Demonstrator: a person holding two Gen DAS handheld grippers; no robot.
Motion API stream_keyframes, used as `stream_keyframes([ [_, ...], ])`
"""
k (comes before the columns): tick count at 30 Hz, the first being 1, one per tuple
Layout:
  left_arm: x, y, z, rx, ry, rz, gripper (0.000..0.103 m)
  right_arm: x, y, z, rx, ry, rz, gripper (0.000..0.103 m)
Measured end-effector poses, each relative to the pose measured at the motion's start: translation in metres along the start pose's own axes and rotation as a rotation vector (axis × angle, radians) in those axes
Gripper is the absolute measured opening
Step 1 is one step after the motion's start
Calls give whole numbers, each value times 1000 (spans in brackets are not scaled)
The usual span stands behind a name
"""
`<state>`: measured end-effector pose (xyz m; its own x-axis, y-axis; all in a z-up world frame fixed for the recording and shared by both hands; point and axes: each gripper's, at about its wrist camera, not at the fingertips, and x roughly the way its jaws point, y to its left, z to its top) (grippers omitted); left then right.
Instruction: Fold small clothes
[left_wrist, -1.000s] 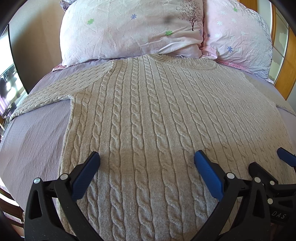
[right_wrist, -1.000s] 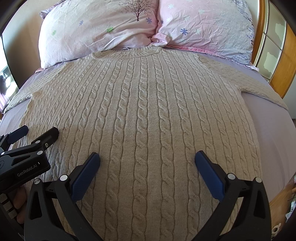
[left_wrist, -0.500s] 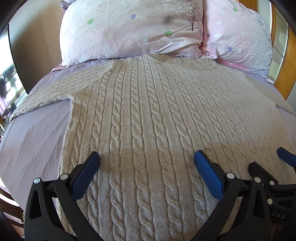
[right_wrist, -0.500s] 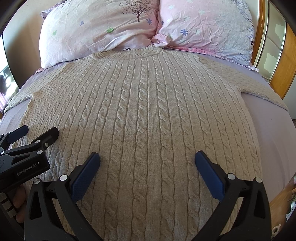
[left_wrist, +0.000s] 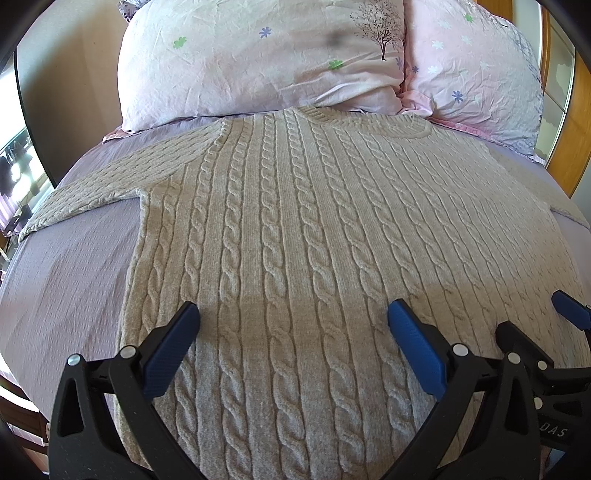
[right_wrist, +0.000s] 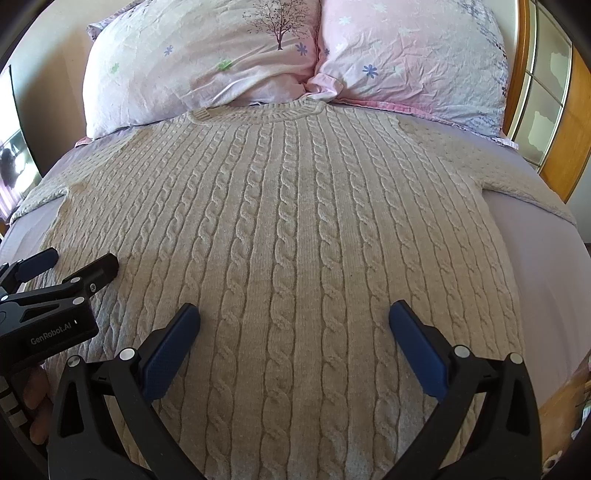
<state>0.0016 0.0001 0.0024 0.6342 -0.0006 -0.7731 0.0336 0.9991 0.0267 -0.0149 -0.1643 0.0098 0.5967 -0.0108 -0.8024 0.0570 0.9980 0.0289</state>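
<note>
- Two claws, both spread and holding nothing: my left gripper (left_wrist: 293, 325) and right gripper (right_wrist: 293, 325) hover side by side over the hem end of the sweater (left_wrist: 314, 229), probably so each can take a lower corner.
- Sweater: laid flat and face up on the bed sheet (left_wrist: 66, 273), collar at 12 o'clock touching the pillows (right_wrist: 207, 59), sleeves spread toward 9 and 3 o'clock; I judge no fold made yet.
- Containers: none in view.
</note>
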Motion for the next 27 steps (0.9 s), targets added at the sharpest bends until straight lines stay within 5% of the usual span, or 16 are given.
stream_keyframes([
  [27, 2, 0, -2, -3, 23, 0, 101, 0, 2, -1, -10, -11, 6, 102],
])
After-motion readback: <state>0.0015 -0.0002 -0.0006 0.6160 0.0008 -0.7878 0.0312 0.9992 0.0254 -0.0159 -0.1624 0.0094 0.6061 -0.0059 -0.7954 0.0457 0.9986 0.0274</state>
